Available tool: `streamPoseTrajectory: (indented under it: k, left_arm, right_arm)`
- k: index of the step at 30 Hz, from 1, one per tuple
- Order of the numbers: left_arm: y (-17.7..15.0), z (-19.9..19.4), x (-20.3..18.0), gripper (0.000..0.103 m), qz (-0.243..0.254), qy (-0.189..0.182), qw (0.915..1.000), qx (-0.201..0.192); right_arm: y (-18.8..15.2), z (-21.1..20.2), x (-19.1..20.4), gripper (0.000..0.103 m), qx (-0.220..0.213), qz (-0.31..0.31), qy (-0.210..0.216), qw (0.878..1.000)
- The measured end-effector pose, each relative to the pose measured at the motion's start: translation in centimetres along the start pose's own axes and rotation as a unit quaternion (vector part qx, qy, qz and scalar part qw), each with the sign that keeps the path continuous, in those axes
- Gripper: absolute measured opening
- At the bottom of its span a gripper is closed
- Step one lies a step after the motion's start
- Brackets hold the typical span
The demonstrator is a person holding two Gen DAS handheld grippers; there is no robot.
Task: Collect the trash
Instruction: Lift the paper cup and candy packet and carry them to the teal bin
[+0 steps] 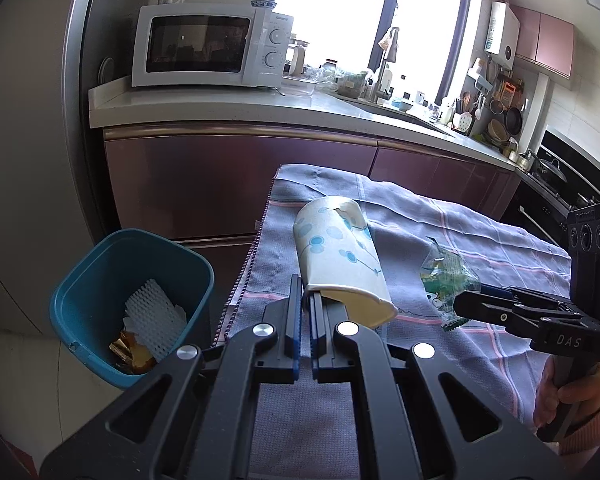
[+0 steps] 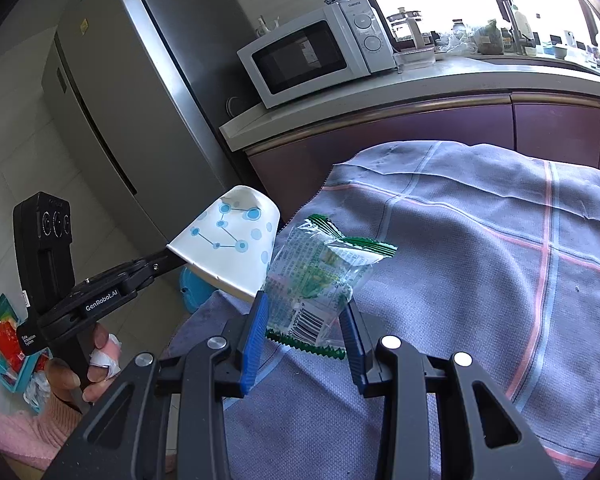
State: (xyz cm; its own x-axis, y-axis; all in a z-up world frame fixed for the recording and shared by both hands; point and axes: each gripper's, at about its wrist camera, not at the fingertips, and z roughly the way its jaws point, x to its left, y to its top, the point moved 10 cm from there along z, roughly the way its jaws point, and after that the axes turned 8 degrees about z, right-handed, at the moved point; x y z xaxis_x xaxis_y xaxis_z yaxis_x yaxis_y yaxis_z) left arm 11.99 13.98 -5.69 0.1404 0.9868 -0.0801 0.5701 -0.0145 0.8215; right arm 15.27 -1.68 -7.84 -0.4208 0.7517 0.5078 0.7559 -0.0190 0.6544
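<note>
Foam netting [image 1: 153, 318] in blue bin [image 1: 88, 280]

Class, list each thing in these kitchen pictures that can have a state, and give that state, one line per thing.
Left gripper: shut on the cup's rim.
Cup: dented, held by its rim.
Right gripper: part open, around the wrapper.
Wrapper: crumpled, torn open.
Bin: open, partly filled with trash.
Microwave: door shut.
</note>
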Motion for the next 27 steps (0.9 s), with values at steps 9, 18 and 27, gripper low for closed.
streamPoseTrajectory:
  k: [9,18,27]
  left_arm:
    - [-0.1,-0.7,0.9,0.004,-0.007,0.007,0.9999,-0.004]
    - [-0.5,-1.5,2.1,0.004,-0.018,0.018,0.9997,-0.006]
    - [-0.5,-1.8,3.1,0.004,-0.025,0.024,0.9994,-0.008]
  right_arm:
    - [0.0,0.6,1.0,0.034,0.004,-0.008,0.005,1.000]
    - [0.0,1.4,2.0,0.034,0.009,-0.016,0.011,1.000]
    - [0.0,2.1,2.8,0.034,0.015,-0.024,0.016,0.999]
